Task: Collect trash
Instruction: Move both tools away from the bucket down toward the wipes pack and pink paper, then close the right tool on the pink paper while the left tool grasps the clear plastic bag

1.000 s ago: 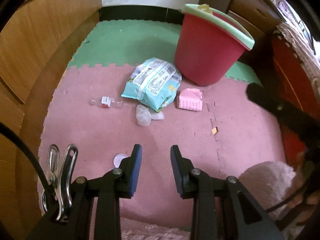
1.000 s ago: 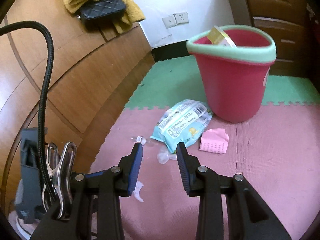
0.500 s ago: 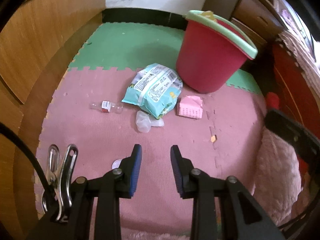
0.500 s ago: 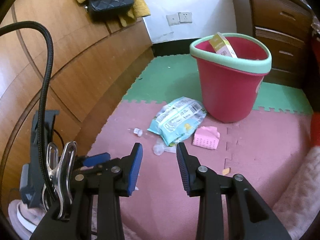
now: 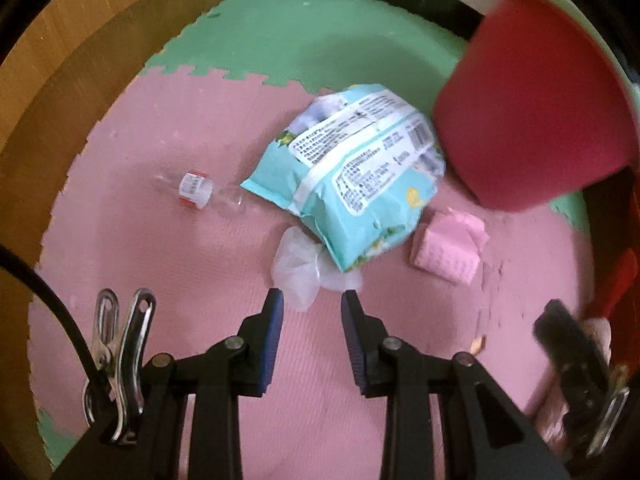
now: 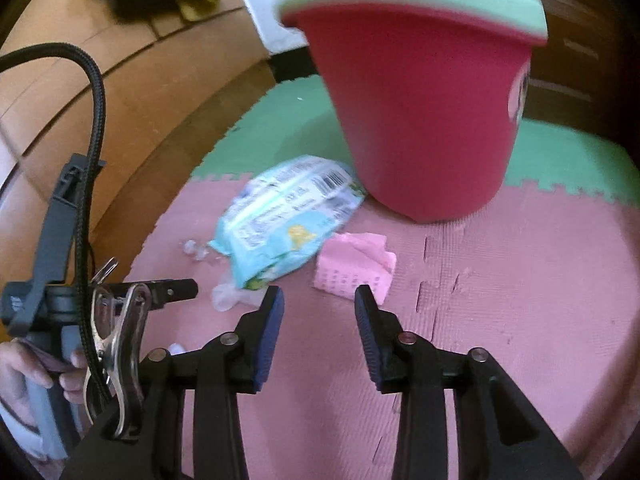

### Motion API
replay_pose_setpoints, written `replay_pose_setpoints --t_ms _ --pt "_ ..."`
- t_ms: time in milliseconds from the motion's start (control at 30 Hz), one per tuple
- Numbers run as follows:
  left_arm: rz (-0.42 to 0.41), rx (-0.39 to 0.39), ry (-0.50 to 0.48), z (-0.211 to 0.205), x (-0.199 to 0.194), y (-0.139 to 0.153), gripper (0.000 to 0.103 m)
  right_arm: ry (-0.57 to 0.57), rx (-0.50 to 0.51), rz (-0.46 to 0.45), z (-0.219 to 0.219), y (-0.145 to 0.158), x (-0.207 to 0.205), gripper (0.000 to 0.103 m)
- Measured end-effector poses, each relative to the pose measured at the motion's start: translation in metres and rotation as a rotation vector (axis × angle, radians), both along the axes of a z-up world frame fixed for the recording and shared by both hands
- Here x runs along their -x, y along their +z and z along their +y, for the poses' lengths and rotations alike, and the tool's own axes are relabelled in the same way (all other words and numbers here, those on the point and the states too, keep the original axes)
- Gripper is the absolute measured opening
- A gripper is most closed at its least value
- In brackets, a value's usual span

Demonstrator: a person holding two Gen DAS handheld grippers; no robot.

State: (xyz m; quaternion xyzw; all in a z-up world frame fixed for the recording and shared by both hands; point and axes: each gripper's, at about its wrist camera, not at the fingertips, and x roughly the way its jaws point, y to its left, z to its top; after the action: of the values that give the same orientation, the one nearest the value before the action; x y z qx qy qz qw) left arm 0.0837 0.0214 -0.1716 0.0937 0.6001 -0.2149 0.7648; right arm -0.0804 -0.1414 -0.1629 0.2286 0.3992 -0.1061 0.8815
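Observation:
Trash lies on the pink foam mat beside a red bin [image 5: 536, 120] [image 6: 424, 120] with a green rim. A teal snack bag [image 5: 352, 176] [image 6: 284, 216] rests against the bin's foot. A crumpled clear plastic wrapper [image 5: 300, 268] [image 6: 226, 296] lies just beyond my left gripper [image 5: 312, 300], which is open and empty. A pink folded paper [image 5: 448, 248] [image 6: 356, 268] sits just ahead of my right gripper [image 6: 318, 294], whose jaws are opening with nothing between them. A small clear bottle [image 5: 196, 190] with a red-and-white label lies to the left.
A wooden cabinet wall [image 6: 132, 92] curves along the left. Green mat tiles [image 5: 312, 40] lie behind the pink ones. A small orange scrap [image 5: 478, 344] lies on the mat at right. A hand [image 6: 24, 364] holds the left gripper's handle in the right wrist view.
Both grippers have dropped toward the floor and moved closer to the trash, which now looks much larger. The right gripper's jaws stand wider apart.

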Motion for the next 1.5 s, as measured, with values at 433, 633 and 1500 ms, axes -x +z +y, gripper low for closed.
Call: replay_pose_setpoints --t_ms 433,633,1500 --pt "-0.021 0.079 -0.081 0.0 -0.014 -0.04 0.036 0.0 0.034 0.072 -0.024 -0.076 -0.036 0.059" --pt "-0.019 0.095 -0.104 -0.001 -0.02 -0.047 0.041 0.014 0.053 0.082 -0.016 -0.092 -0.05 0.059" --pt "0.152 0.132 0.006 0.022 -0.035 -0.068 0.024 -0.026 0.024 -0.012 0.032 -0.079 -0.017 0.003"
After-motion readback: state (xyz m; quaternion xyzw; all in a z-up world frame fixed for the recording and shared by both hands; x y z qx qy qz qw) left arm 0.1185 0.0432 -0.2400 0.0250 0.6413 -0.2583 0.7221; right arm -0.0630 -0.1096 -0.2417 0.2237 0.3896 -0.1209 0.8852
